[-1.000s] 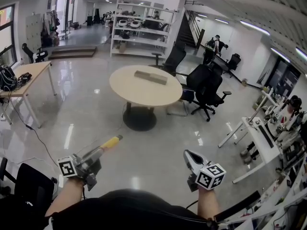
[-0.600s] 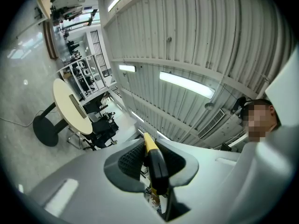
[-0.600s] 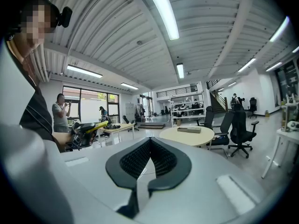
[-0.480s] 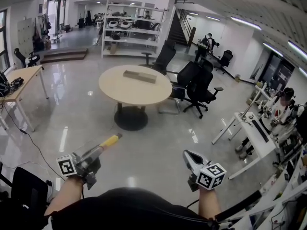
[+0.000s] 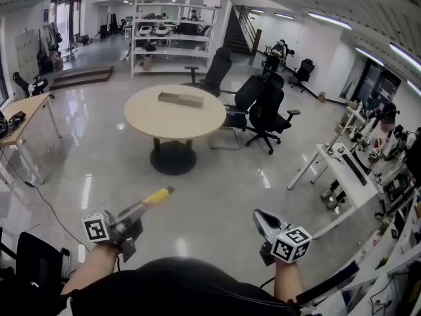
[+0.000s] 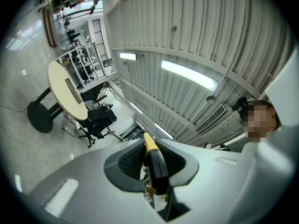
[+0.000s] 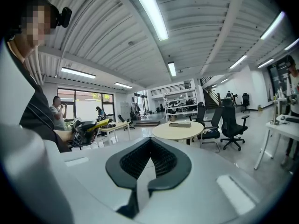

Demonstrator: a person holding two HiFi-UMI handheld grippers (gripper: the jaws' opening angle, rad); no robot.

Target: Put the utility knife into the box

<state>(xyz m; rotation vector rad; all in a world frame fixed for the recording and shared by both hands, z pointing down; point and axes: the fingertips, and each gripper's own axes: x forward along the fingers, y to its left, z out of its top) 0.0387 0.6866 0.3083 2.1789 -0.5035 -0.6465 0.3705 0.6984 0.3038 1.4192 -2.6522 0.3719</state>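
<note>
In the head view the left gripper [image 5: 131, 217] is clenched on the utility knife [image 5: 156, 195], whose yellow end sticks out past the jaws with its long axis aimed toward about 2 o'clock. The box [image 5: 179, 99] lies flat on the round table [image 5: 197, 120], well apart across the open floor, at roughly 1 o'clock from the left gripper and 11 o'clock from the right gripper [image 5: 259, 215]. Neither gripper is near it, and the left one, which carries the knife, looks slightly the closer. In the left gripper view the jaws press on the black-and-yellow utility knife [image 6: 152, 158], which runs straight out along the gripper's own line toward 12 o'clock. The round table [image 6: 57, 84] with the box [image 6: 73, 91] sits far off at about 10 o'clock, so the knife is not yet pointed at its goal. In the right gripper view the right gripper [image 7: 148, 158] has its jaws together with nothing between them. The box [image 7: 180, 124] on the round table [image 7: 180, 132] stands just right of 12 o'clock. The coming move is likely a walk toward the table, swinging the knife's axis round to the box.
</note>
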